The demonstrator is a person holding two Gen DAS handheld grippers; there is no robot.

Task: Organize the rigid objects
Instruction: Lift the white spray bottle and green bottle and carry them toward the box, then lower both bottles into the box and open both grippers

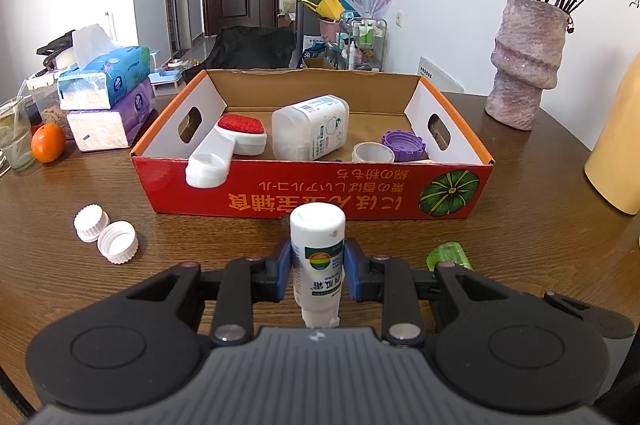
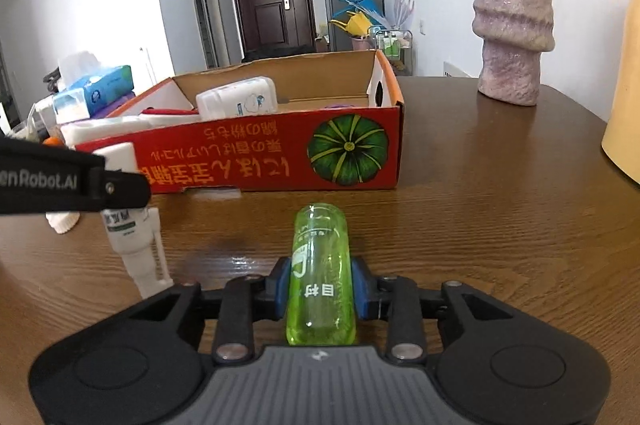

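Here, left to right across the bench [image 1: 520,225]:

Loose caps: two white caps [image 1: 106,235] lie on the wood at the far left, well apart from either grip and not yet boxed.

Left hand-held gripper [image 1: 318,275]: clenched on the white bottle [image 1: 318,249], blue pads on both sides of its label, held just in front of the red box [image 1: 312,191].

Box contents: a white brush with a red pad [image 1: 236,139], a large white jar [image 1: 310,127], a tape roll [image 1: 372,153] and a purple lid [image 1: 404,145] already lie inside.

Right hand-held gripper [image 2: 319,291]: grasping the green bottle [image 2: 320,273] lengthwise, near the box's pumpkin corner.

Doing it well: I judge the step to be carrying both bottles in. Lift each above the front wall before going forward, aim for the bare cardboard between jar and tape roll, and lower before letting go so nothing rolls.

Risk: the two grips sit close together; move one at a time.
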